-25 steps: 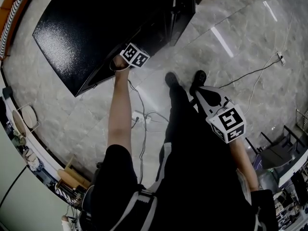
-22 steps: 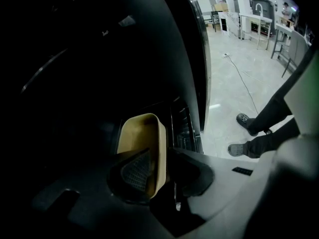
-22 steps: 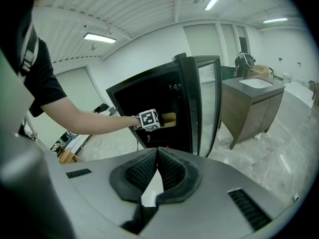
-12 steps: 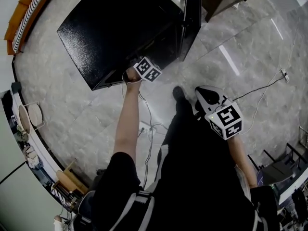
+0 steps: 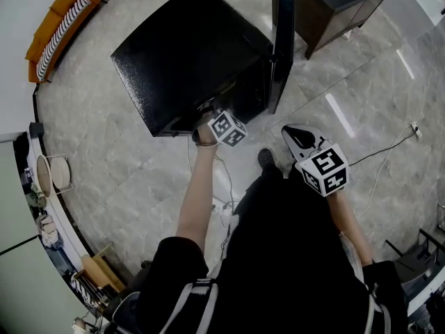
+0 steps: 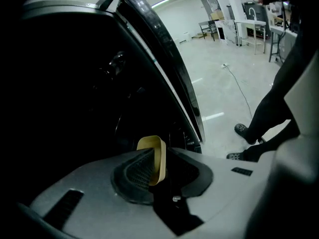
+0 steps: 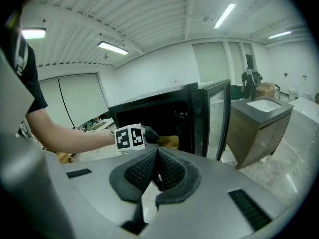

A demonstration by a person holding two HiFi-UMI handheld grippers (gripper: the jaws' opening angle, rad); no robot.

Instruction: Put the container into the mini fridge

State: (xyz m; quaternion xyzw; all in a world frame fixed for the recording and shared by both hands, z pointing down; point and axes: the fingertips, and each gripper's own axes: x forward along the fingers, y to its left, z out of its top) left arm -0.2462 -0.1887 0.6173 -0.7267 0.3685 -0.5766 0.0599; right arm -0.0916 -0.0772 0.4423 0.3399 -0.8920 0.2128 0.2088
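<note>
The black mini fridge [image 5: 188, 61] stands on the floor with its door [image 5: 280, 40] swung open to the right. My left gripper [image 5: 221, 122] reaches to the fridge's dark opening. It is shut on a yellow container [image 6: 155, 156], held on edge between the pads. From the right gripper view, the container [image 7: 169, 142] sits just inside the fridge mouth [image 7: 164, 114], beside the left gripper's marker cube [image 7: 128, 137]. My right gripper [image 5: 300, 139] hangs back over the floor, shut with nothing in it [image 7: 156, 169].
A dark cabinet with a sink [image 5: 335, 9] stands right of the fridge door. An orange sofa [image 5: 59, 16] is at the far left. Cables [image 5: 386, 152] run over the marble floor. The person's shoe [image 5: 266, 160] is below the fridge.
The person has stepped closer to the fridge. My left gripper with the container has moved forward to the fridge opening. The right gripper has kept its place beside the body.
</note>
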